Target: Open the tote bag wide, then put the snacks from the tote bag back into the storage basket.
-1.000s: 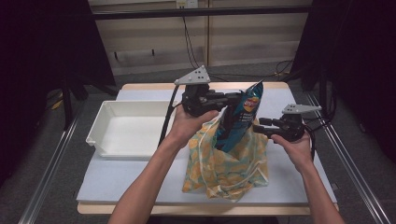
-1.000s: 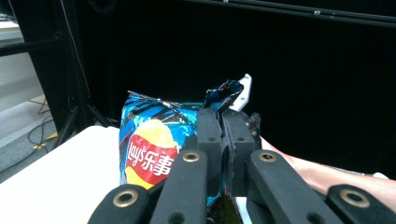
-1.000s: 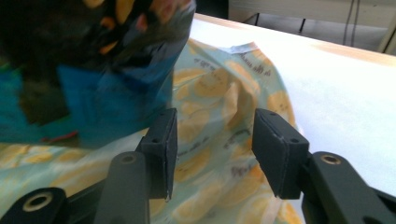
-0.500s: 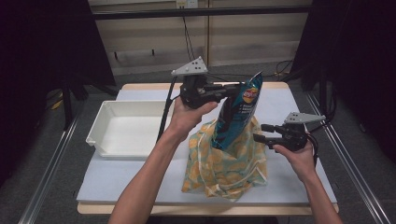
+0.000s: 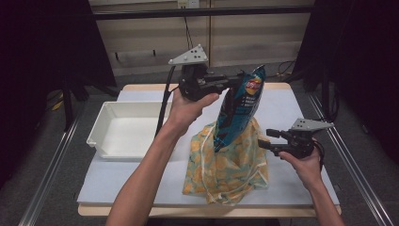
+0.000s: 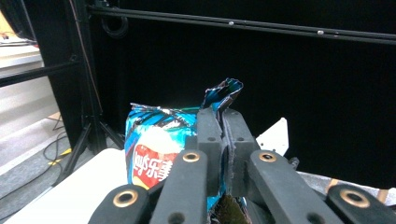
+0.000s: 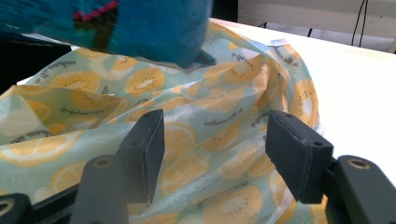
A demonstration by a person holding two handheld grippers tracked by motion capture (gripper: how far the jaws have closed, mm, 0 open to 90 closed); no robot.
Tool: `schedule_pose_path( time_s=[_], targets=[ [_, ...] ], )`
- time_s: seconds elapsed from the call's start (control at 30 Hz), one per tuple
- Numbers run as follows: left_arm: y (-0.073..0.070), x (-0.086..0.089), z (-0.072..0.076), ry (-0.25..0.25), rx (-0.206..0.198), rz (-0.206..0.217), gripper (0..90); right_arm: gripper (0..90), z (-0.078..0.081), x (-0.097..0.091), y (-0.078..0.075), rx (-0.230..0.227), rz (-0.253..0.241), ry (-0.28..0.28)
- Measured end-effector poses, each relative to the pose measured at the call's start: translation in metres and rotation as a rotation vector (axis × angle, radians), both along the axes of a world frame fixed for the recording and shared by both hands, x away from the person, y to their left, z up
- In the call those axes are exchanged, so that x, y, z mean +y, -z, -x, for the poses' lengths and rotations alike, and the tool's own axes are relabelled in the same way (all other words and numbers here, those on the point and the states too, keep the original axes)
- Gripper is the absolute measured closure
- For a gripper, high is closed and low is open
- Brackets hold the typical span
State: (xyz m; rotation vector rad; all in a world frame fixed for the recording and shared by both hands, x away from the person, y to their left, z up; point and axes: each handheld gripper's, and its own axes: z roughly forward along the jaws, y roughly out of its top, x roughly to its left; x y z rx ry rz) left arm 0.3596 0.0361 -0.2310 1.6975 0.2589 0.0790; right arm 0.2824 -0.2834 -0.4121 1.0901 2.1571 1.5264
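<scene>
My left gripper (image 5: pixel 234 83) is shut on the crimped top of a blue chip bag (image 5: pixel 238 110) and holds it high, hanging tilted. The chip bag's lower end is still inside the mouth of a pale green cloth bag (image 5: pixel 226 167) printed with orange fruit slices, which stands on the table. In the left gripper view the jaws (image 6: pixel 223 135) pinch the chip bag (image 6: pixel 154 147) flat. My right gripper (image 5: pixel 264 140) hovers just right of the cloth bag; its jaws have just been opening. In the right gripper view it (image 7: pixel 215 149) stands open in front of the cloth bag (image 7: pixel 210 107), with nothing pressed between its pads.
A white tray (image 5: pixel 106 136) sits on the left of the table's white mat (image 5: pixel 291 106). Metal rails run along both sides of the table, and a black frame bar crosses behind it.
The left gripper has lifted the chip bag higher out of the cloth bag. The right gripper has drawn back from the cloth bag toward the near edge, and its jaws stand wider.
</scene>
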Motion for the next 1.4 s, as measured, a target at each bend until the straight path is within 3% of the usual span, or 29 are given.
schedule_pose_path(
  time_s=[0.43,0.6,0.93,1.4],
  targets=[
    [-0.018,0.035,-0.007,-0.062,-0.013,0.014,87.7,28.7,0.012,0.002,0.004,0.007,0.011,0.005],
    [-0.016,0.048,-0.009,-0.096,-0.002,0.013,87.7,28.6,0.019,0.001,0.002,-0.012,0.005,-0.005],
    [-0.017,0.073,-0.013,-0.157,-0.010,-0.006,87.7,26.8,0.033,-0.006,0.008,0.002,0.011,0.020],
    [-0.010,0.110,-0.020,-0.246,0.014,-0.004,87.7,26.5,0.046,-0.013,0.009,0.002,0.018,0.034]
  ],
)
